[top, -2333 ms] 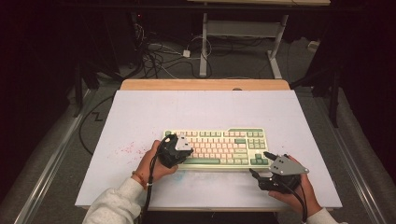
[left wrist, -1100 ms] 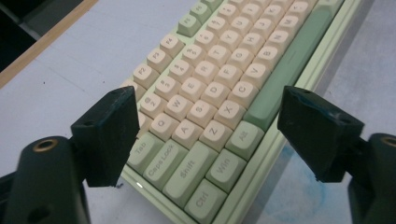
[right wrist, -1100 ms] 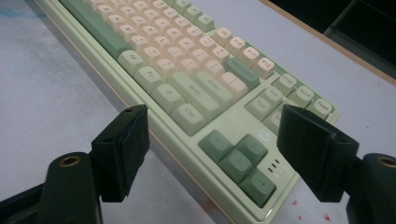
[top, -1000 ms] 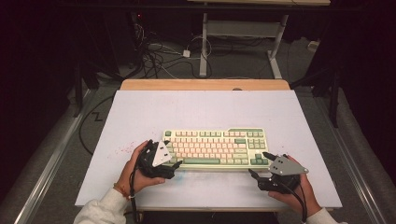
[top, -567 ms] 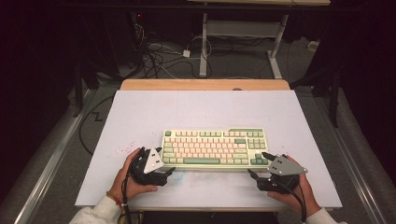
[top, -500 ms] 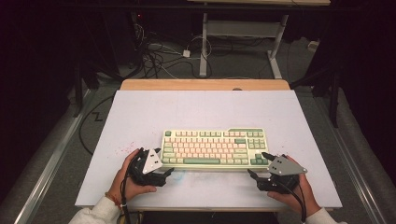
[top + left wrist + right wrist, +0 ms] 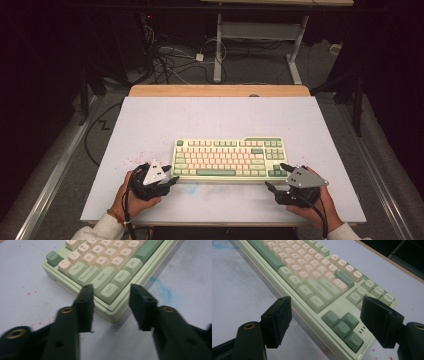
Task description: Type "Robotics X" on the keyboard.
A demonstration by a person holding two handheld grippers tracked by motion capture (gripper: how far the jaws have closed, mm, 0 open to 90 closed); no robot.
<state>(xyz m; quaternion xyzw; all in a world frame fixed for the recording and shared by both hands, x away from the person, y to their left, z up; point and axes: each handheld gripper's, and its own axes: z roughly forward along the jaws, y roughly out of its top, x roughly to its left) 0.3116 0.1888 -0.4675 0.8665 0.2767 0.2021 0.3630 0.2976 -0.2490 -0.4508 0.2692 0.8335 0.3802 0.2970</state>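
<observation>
Centrally, toward the near edge of the white table (image 7: 150, 120), lies the keyboard (image 7: 229, 159), its long side parallel to that edge; its case is pale green, with cream and green keys. At its near left corner sits the left gripper (image 7: 170, 175), held in the left hand (image 7: 131, 195). In the left gripper view the 2 black jaws straddle that corner, with the Ctrl key (image 7: 109, 292) between them; the jaws have just been closing and now stand at a middling gap, the left one just against the keyboard's left side, the right one off its front edge with a sliver of table visible between, so no firm grip shows. At the near right corner sits the right gripper (image 7: 277, 176), held in the right hand (image 7: 320, 202). In the right gripper view its jaws stand wide apart around that corner, with the 4 dark green arrow keys (image 7: 342, 327) between them; the left jaw hangs over bare table in front of the keyboard, the right jaw over its right end, and neither pad visibly presses on the case. Faint red specks (image 7: 135, 159) mark the table left of the keyboard, and a blue smudge (image 7: 192, 187) lies just in front of it. Cables (image 7: 170, 60) run across the dark floor beyond the table.
</observation>
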